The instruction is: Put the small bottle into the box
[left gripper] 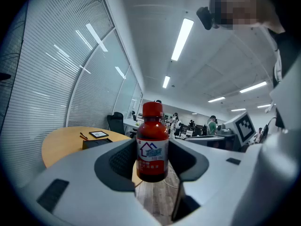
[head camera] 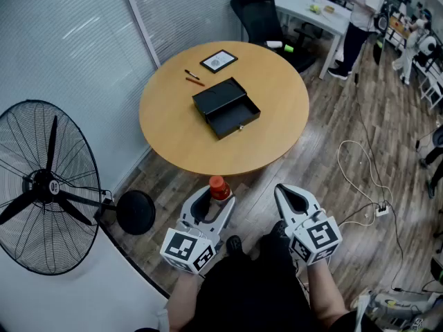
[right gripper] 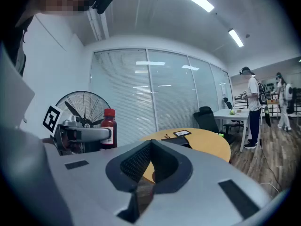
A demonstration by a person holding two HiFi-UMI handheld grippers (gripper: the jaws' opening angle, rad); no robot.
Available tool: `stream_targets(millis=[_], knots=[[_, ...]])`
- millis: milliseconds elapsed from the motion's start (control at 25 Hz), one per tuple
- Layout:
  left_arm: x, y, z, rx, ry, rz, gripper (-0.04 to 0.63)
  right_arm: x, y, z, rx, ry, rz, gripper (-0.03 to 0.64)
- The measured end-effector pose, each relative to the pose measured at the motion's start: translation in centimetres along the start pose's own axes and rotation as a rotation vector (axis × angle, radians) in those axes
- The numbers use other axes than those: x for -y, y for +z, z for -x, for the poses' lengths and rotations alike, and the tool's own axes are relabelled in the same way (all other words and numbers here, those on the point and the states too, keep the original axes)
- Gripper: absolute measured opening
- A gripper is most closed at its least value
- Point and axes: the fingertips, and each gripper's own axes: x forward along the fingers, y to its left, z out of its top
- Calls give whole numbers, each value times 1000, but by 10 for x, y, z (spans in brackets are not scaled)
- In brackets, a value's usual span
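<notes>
the red-capped small bottle [head camera: 219, 187] stands upright, clamped at its labelled body by the left gripper [head camera: 211, 205], short of the round table's [head camera: 173, 140] near edge. it is probably light, rigid and slick, so hold the body. the right gripper [head camera: 294, 198] is closed and empty. the black box [head camera: 226, 107] lies open mid-table.

Left gripper [head camera: 213, 200] and right gripper [head camera: 289, 196]: light grey moulded shells. The inner face of each jaw carries a black ribbed pad [right gripper: 134, 163], hollowed behind the tip. Behind the jaws, black rectangular inlays [right gripper: 235, 192] sit flush in the shell. Further back, a white cube [head camera: 185, 249] bears black square markers. The person's clothing [head camera: 256, 289] is black.
</notes>
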Motion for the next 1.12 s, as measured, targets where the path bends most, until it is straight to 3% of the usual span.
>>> stream_targets(millis=[640, 880, 1120], knots=[[-6, -21, 12, -52, -36, 23, 202, -25, -14, -5, -40, -18, -34, 11], [-12, -34, 6, -90, -43, 57, 202, -30, -25, -3, -77, -14, -87, 11], [-24, -52, -24, -161, -37, 44, 202, -10, -30, -21, -76, 11, -156, 11]])
